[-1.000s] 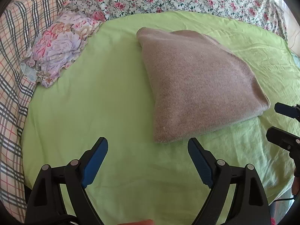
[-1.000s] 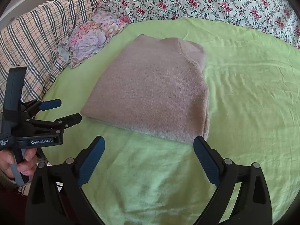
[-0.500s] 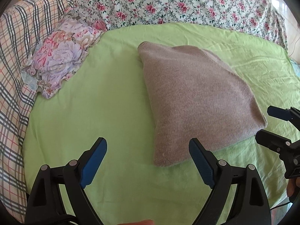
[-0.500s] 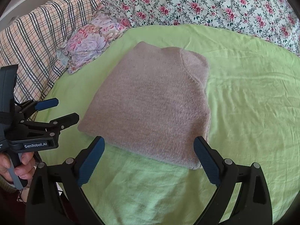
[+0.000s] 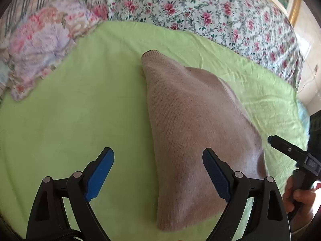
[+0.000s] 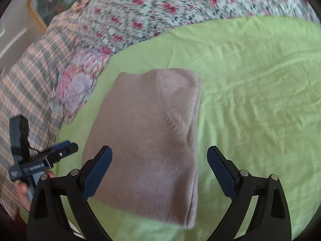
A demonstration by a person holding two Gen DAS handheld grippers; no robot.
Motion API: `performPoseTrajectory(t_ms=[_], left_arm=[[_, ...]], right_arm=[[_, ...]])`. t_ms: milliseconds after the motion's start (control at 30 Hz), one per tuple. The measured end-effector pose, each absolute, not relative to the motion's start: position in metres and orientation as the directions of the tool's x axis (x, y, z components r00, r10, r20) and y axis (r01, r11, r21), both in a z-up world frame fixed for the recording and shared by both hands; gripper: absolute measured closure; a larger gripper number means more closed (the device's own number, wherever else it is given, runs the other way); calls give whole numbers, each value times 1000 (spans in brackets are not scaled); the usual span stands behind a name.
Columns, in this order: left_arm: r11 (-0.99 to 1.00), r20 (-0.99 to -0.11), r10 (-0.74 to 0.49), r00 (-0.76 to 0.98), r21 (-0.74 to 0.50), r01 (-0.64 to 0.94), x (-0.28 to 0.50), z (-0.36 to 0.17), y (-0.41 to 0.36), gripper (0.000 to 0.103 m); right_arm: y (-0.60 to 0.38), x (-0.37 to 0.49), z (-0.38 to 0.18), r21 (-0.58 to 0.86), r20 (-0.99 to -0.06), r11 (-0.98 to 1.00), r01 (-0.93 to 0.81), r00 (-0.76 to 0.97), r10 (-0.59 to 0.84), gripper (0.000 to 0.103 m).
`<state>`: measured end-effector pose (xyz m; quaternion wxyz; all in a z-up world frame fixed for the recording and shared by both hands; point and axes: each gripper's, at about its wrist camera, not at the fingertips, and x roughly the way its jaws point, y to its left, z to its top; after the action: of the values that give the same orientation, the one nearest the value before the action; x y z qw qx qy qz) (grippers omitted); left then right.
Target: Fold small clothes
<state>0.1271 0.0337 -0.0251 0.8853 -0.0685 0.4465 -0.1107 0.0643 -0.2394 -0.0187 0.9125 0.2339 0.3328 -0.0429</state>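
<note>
Both grippers have advanced toward the garment since the earlier frames; the near hem now lies between each pair of fingers in view, where before it lay ahead of them.

Item: folded sweater (image 5: 192, 140), beige knit, lying flat on the green sheet (image 5: 70, 110), roughly mid-bed. Long axis runs away from the person, near hem broad, far end narrowing to a ribbed corner.

Left gripper (image 5: 158, 172): jaws spread wide, holding nothing; the sweater's left edge and near left corner fall between its fingers, toward the right finger.

Right gripper (image 6: 159, 170): jaws spread wide, holding nothing; the sweater's near hem and right edge fall between its fingers, the left finger overlapping the cloth in view. Whether either gripper touches the knit cannot be told.

Nearness: each sits at its own near corner, about equally close; judged, a two-handed lift of the near hem toward the far end suits.

Edges and room: bare sheet lies left, right and beyond the sweater. Floral pillow (image 5: 40, 46) sits well apart at far left; plaid blanket (image 6: 26, 92) beyond it; rose-print quilt (image 5: 200, 14) borders the far side. Motion blur in the right view.
</note>
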Motion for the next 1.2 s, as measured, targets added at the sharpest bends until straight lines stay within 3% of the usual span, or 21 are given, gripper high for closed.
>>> performPoseTrajectory(t_ms=[167,233,267,333,367,400,467,533,667,867,1000,1067,1200], left_arm=[[931,-784,-354,511,-347,112,169,-46,43,12],[924,-783,-372,498,-367,112,179,-54,42,12],[913,-778,-397,486,-391,119,184,-58,42,14],[891,-769,-443,461,-432,136,193,-65,38,28],[866,-749,-492,444,-473,162,195,-66,35,47],[866,-747,-492,447,-470,169,195,-63,32,48],[891,-759,-452,469,-408,198,189,-56,23,51],[903,-759,-428,490,-368,219,183,-58,17,52],[900,-747,-436,502,-373,226,179,-67,16,52],[928,-771,-373,516,-296,228,170,-63,6,52],[915,-772,-404,491,-337,223,177,-68,11,50],[913,-769,-409,492,-347,216,174,-63,16,49],[928,-771,-371,517,-307,209,152,-46,21,48]], right_arm=[[-261,95,-40,490,-649,827,274,749,137,32],[-265,105,-49,516,-662,809,282,730,168,57],[-265,108,-51,510,-672,811,286,721,169,62],[-260,106,-44,495,-665,826,269,730,161,75],[-256,103,-36,487,-653,835,255,741,155,77],[-253,95,-25,490,-625,841,227,764,158,80],[-251,88,-17,484,-602,852,200,783,159,81],[-251,90,-26,436,-641,872,222,756,128,81],[-257,99,-57,426,-675,868,256,729,116,81],[-243,95,-49,298,-708,911,285,706,11,81],[-253,94,-50,345,-707,887,307,706,31,76],[-251,86,-44,358,-702,878,318,711,28,67],[-238,59,-27,361,-679,879,312,734,18,63]])
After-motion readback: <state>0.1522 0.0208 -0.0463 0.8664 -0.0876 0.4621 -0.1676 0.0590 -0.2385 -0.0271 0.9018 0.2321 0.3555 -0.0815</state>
